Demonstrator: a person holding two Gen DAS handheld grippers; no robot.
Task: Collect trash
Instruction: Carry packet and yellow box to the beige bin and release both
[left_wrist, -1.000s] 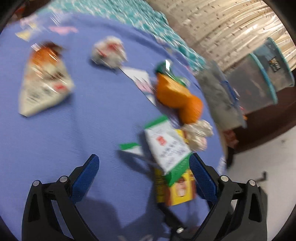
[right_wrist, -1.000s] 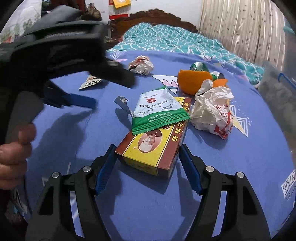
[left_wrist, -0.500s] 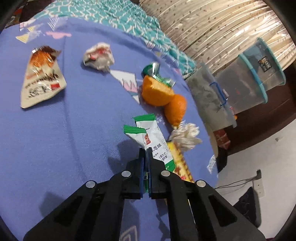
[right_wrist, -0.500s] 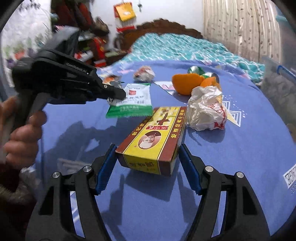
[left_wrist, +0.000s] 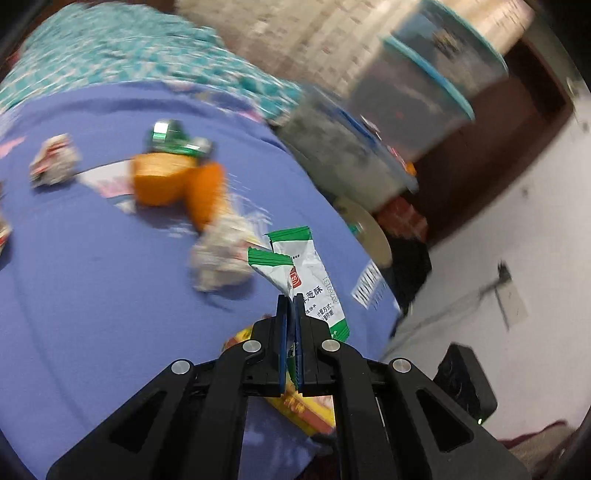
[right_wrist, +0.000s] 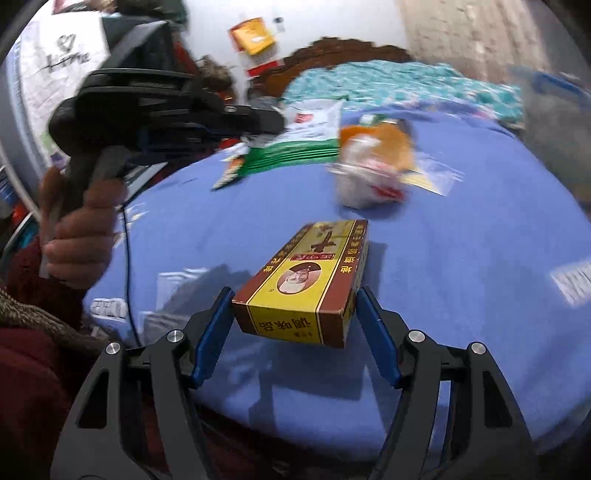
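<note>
While the left gripper pinches the green-and-white snack wrapper aloft, its pads pressed onto it, the right gripper clamps the yellow-and-brown box above the purple tablecloth; crumpled paper lies at one o'clock beyond the box.

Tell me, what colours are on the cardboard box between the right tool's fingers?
Yellow and brown cardboard box; the right wrist view shows it best.

The box lies on the table, crumpled paper behind it.
</note>
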